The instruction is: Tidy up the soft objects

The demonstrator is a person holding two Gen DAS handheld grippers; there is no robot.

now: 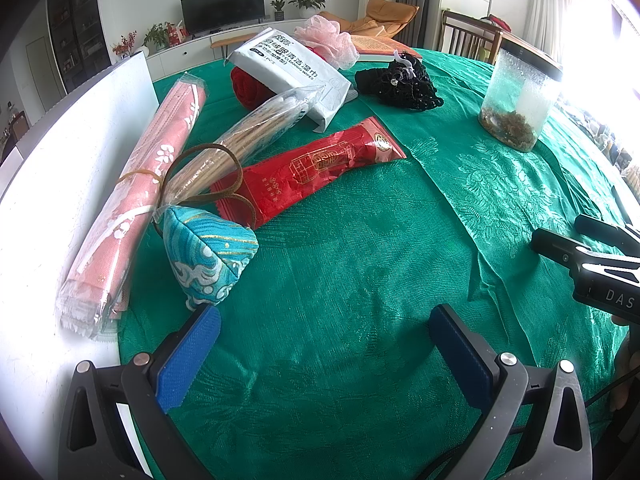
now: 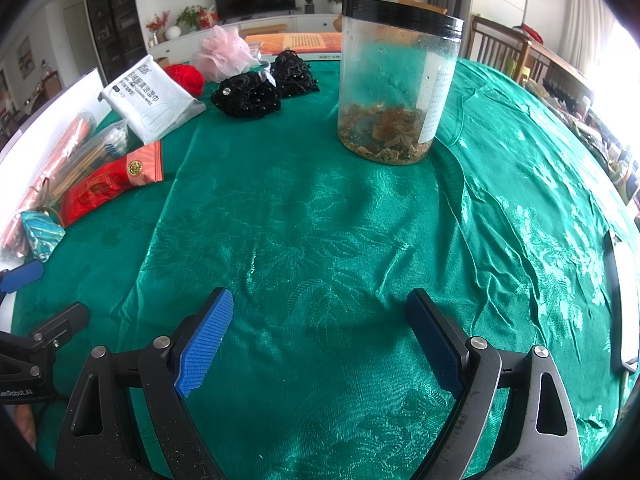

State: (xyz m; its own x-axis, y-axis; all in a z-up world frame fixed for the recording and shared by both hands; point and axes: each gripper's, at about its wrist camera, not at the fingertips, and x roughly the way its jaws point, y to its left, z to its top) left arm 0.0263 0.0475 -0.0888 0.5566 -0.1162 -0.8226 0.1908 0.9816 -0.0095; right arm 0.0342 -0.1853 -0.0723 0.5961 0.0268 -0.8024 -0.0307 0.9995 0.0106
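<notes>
On the green tablecloth point(image 1: 360, 280) lies a teal patterned pouch point(image 1: 208, 260) just beyond my left gripper point(image 1: 324, 332), which is open and holds nothing. Behind it lie a red packet point(image 1: 312, 168), a bagged bundle of sticks point(image 1: 248, 132), a pink roll in plastic point(image 1: 140, 184), a white wipes pack point(image 1: 288, 76), red yarn point(image 1: 250, 86), a pink mesh puff point(image 1: 328, 40) and a black beaded piece point(image 1: 400, 84). My right gripper point(image 2: 320, 320) is open over bare cloth point(image 2: 320, 240), with the black beaded piece point(image 2: 260, 92) and puff point(image 2: 222, 54) far ahead on the left.
A clear plastic jar point(image 2: 396, 88) with a black lid and brown bits at the bottom stands ahead of the right gripper. A white board point(image 1: 52, 184) borders the cloth on the left. A book point(image 2: 296, 44) lies at the back. A phone point(image 2: 626, 304) lies at the right edge.
</notes>
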